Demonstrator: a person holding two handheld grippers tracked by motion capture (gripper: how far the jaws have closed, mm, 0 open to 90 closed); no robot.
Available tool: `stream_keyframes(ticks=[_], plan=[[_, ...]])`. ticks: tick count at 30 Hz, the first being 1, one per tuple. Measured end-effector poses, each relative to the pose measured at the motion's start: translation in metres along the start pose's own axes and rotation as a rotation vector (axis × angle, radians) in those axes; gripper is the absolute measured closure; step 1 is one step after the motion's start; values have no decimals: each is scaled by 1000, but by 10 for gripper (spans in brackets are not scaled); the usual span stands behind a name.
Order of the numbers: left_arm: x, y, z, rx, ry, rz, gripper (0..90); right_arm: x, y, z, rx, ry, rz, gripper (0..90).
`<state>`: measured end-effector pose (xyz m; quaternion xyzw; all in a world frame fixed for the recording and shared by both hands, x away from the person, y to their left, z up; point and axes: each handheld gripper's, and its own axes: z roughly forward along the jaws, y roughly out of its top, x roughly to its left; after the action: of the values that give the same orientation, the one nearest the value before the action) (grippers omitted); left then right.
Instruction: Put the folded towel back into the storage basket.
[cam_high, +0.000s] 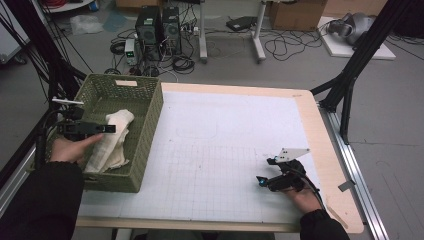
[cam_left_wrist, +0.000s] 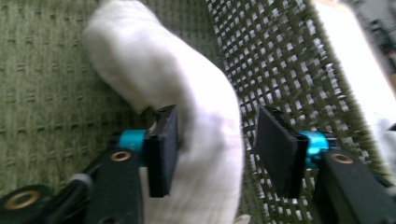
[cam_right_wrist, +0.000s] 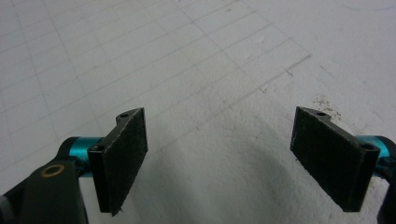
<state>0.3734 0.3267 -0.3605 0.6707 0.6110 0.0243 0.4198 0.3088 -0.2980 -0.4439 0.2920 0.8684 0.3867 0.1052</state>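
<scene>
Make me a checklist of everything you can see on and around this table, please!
Surface: white gridded mat on a wooden table; small dark specks near the right gripper.
Job's things: green woven basket at the table's left edge; white cloth lying inside it.
Clutter: nothing seen on the mat.
Grippers: left gripper over the basket, open, cloth between its fingers, touching one of them. Right gripper open over bare mat, holding nothing.
Cables: one trails from each gripper; many loose cables on the floor.
Surroundings: two computer towers, cardboard boxes, black frame legs.
</scene>
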Motion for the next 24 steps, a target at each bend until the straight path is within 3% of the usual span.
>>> stream_keyframes(ticks=[1,4,10,15,18,22,24], plan=[[0,0,-1,-14,-8,-9,536,0,0,0,-2,1,-6,180],[1,2,-3,-23,22,-43,557,1,0,-2,-11,-2,-11,180],[-1,1,0,11,-6,-28,553,0,0,-3,-13,0,-5,180],[-3,-2,9,107,-5,-7,519,0,0,-3,-20,-2,-13,181],[-3,-4,17,153,-2,-19,501,0,1,-2,-17,3,-6,181],[1,-7,28,272,120,-32,486,1,2,-1,-15,7,-7,181],[3,-8,31,304,188,-32,541,1,2,-1,-17,6,-10,181]])
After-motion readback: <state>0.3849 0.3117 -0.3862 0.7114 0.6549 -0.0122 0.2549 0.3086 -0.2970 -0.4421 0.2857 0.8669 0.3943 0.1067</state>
